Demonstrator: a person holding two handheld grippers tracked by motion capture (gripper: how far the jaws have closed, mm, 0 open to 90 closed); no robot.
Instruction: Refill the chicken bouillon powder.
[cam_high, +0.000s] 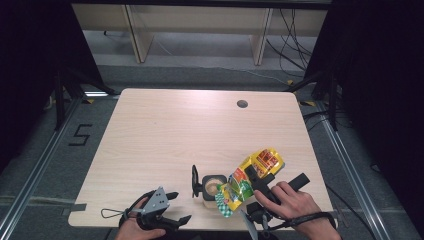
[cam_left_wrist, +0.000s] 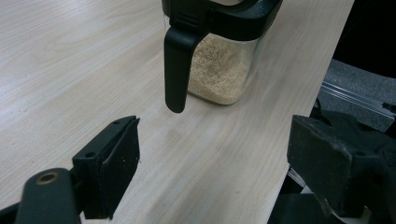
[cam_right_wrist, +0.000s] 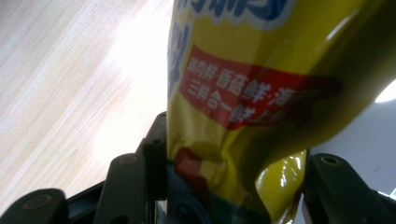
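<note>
A small glass jar (cam_high: 212, 188) of beige granules stands near the table's front edge, its black flip lid (cam_high: 194, 181) swung open to the left. A yellow seasoning bag (cam_high: 250, 177) is tilted, its green lower end right by the jar's rim. My right gripper (cam_high: 258, 176) is shut on the bag; in the right gripper view the bag (cam_right_wrist: 252, 93) sits pinched between the jaws of that gripper (cam_right_wrist: 229, 186). My left gripper (cam_high: 178, 207) rests open, left of the jar and apart from it. In the left gripper view the jar (cam_left_wrist: 219, 70) stands beyond the open left gripper (cam_left_wrist: 224, 163).
The light wooden table (cam_high: 165, 130) has a round cable hole (cam_high: 242, 104) at the back right. Its front edge runs close beneath both hands. Dark curtains and stands flank the table, and cables lie on the floor behind it.
</note>
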